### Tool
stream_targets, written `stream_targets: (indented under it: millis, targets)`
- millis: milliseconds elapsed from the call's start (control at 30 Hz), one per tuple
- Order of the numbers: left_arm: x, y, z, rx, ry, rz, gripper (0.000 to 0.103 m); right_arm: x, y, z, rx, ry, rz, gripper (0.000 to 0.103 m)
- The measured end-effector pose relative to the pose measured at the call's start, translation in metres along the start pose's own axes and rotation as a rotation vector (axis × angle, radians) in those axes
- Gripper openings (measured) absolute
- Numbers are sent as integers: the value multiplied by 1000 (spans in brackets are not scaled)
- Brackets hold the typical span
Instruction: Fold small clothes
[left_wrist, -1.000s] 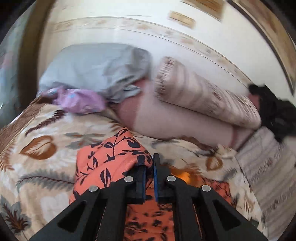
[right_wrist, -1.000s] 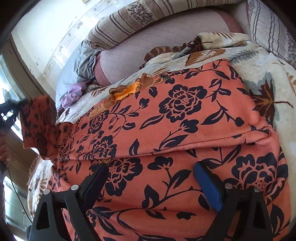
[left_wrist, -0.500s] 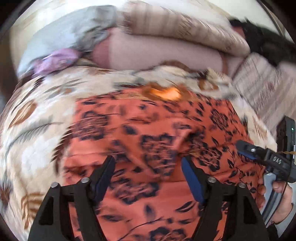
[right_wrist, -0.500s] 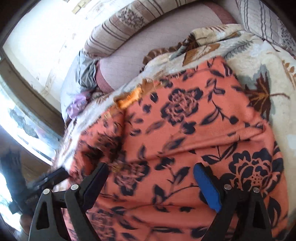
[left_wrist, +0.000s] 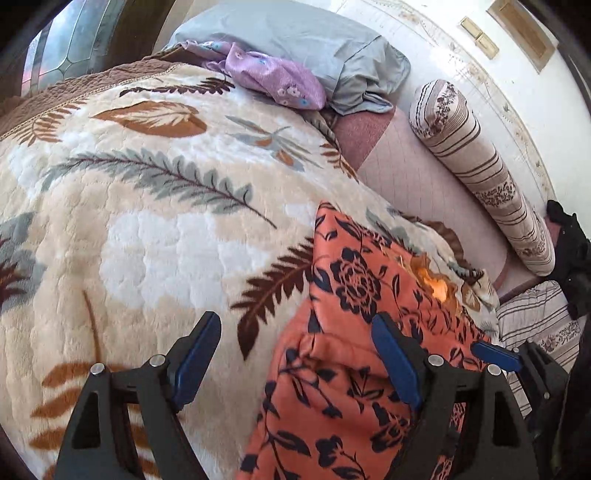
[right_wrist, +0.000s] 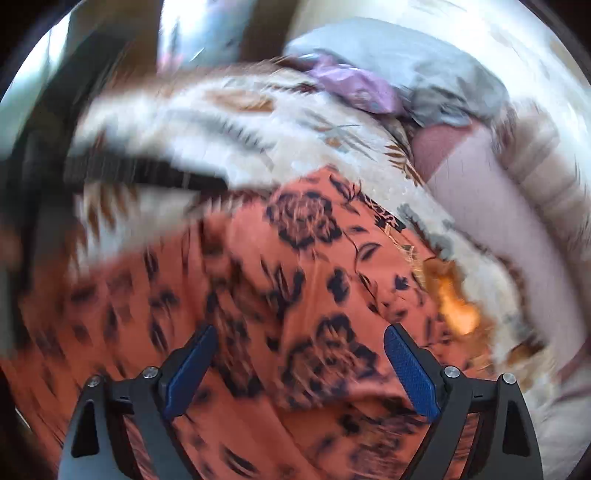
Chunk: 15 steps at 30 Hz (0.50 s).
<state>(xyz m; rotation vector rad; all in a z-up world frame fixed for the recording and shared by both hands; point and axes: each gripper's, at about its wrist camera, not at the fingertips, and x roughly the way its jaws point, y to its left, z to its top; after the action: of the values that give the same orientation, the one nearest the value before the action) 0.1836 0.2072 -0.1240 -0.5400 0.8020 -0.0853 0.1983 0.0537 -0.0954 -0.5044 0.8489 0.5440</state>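
1. The orange cotton garment with dark navy flowers (left_wrist: 354, 354) is spread on the plush leaf-patterned blanket (left_wrist: 147, 229).
2. The left tool (left_wrist: 295, 358), jaws just opened wide, and the right tool (right_wrist: 299, 369) (equally wide) are kept empty.
3. The fold could be dragged askew by a careless pinch.

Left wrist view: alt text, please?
An open black two-finger left gripper with blue pads hangs over an orange garment with dark blue flowers, lying on a cream leaf-print blanket. Behind lie a grey pillow and a striped bolster.
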Motion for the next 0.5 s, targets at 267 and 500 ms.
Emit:
stream_targets:
  millis: [267, 500]
  targets:
    - [26, 4, -10, 81, 35, 23, 85, 55, -41, -4, 444, 126, 103, 31]
    - [28, -1, -12, 113, 25, 48, 86, -17, -130, -36, 781, -47, 215, 10]
